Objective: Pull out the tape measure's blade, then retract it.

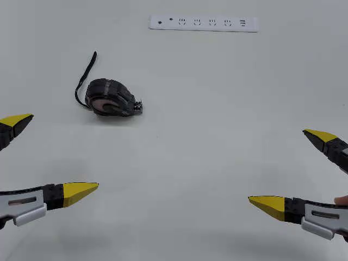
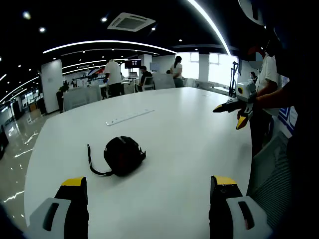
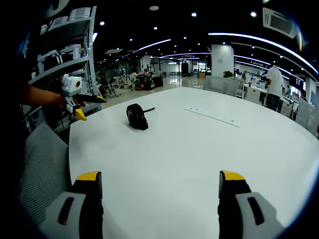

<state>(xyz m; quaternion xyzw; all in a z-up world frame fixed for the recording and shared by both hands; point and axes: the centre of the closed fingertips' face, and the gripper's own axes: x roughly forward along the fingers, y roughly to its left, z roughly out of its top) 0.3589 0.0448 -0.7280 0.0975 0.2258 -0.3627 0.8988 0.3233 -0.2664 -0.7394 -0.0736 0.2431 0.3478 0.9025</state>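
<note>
A black tape measure (image 1: 111,98) with a black wrist strap (image 1: 84,79) lies on the white table, blade end pointing right; it also appears in the left gripper view (image 2: 123,155) and the right gripper view (image 3: 136,115). My left gripper (image 1: 51,155) hovers open at the near left, its yellow-tipped fingers (image 1: 79,190) wide apart and short of the tape measure. My right gripper (image 1: 288,169) hovers open at the near right, far from the tape measure. Nothing is between either pair of jaws. Each gripper shows in the other's view: the right gripper (image 2: 238,110) and the left gripper (image 3: 82,104).
A white power strip (image 1: 204,23) lies flat at the far side of the table (image 1: 217,136). The table's rounded edge is close to me. Beyond it are office desks, shelving (image 3: 65,55) and people standing in the background (image 2: 112,77).
</note>
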